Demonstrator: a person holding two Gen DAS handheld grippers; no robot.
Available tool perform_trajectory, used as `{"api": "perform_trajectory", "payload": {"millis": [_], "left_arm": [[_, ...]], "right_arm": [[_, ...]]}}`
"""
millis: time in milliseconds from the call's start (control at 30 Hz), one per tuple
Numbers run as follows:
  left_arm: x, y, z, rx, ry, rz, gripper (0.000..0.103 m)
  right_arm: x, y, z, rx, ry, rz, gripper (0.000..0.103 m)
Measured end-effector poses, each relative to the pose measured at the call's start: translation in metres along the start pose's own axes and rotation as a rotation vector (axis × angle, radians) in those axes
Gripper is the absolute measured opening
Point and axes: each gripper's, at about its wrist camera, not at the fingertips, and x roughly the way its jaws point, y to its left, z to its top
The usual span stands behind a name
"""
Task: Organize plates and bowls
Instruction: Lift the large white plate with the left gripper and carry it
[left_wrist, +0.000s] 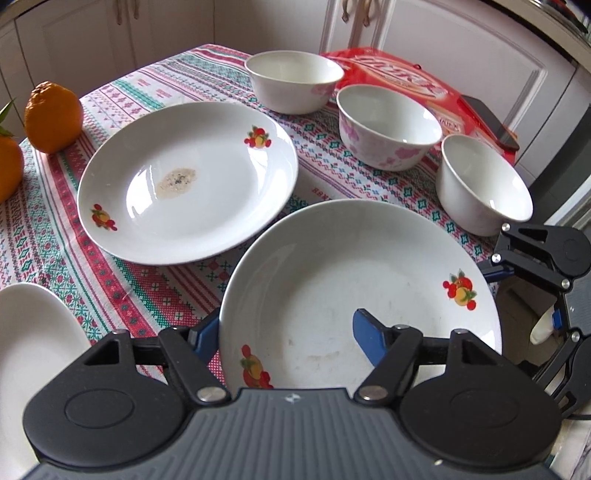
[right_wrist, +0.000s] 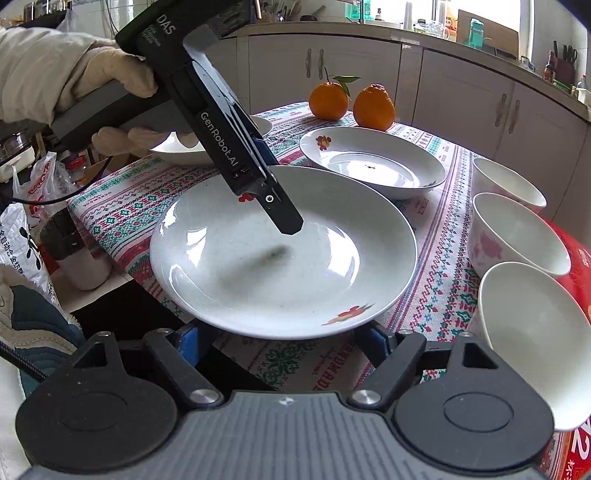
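A white plate with fruit prints (left_wrist: 332, 280) lies near the table's front edge. My left gripper (left_wrist: 288, 332) is open and straddles its rim, one finger inside the plate (left_wrist: 365, 332), the other outside under the rim (left_wrist: 205, 334). In the right wrist view the same plate (right_wrist: 258, 266) lies just ahead of my right gripper (right_wrist: 284, 341), which is open below the plate's near rim; the left gripper's finger (right_wrist: 284, 218) hangs over the plate. A second plate (left_wrist: 184, 181) with a stain lies behind. Three white bowls (left_wrist: 291, 79) (left_wrist: 388, 125) (left_wrist: 480, 181) stand at the right.
Two oranges (right_wrist: 328, 98) (right_wrist: 373, 107) sit at the table's far end. A third white dish (left_wrist: 29, 350) lies at the left. A red package (left_wrist: 424, 88) with a phone (left_wrist: 491, 122) on it lies behind the bowls. Cabinets surround the table.
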Motion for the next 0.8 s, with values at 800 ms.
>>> {"api": "perform_trajectory", "payload": {"millis": [800], "left_arm": [[-0.010, 0.005, -0.004, -0.001, -0.028, -0.044, 0.073]], "right_arm": [[0.001, 0.001, 0.011, -0.016, 0.051, 0.010, 0.085]]}}
